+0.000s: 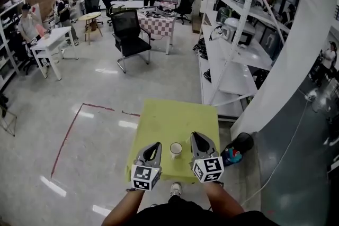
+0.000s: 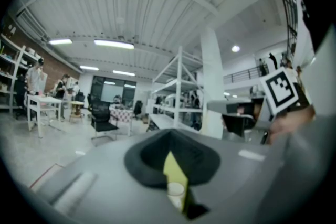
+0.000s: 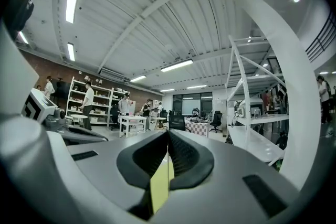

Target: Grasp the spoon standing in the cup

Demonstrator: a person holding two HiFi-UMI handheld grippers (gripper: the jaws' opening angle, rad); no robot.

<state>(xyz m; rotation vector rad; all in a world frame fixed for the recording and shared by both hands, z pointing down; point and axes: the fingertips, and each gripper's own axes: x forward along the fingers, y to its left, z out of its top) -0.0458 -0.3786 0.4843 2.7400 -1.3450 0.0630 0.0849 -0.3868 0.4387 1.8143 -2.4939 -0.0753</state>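
Note:
A white cup (image 1: 175, 150) stands near the front edge of the yellow-green table (image 1: 175, 119); the spoon in it is too small to make out. My left gripper (image 1: 154, 146) hangs just left of the cup and my right gripper (image 1: 197, 138) just right of it, both pointing forward and apart from the cup. In the left gripper view the left gripper (image 2: 170, 136) has its dark pads together, and the cup (image 2: 176, 194) shows through the sliver below them. The right gripper (image 3: 168, 136) is shut with nothing held; only a strip of table shows under its pads.
A white shelving rack (image 1: 238, 45) and a white pillar (image 1: 296, 50) stand to the table's right. A dark bag with a colourful item (image 1: 237, 148) lies on the floor by the right edge. A black office chair (image 1: 130, 34) stands further ahead, with people at desks beyond.

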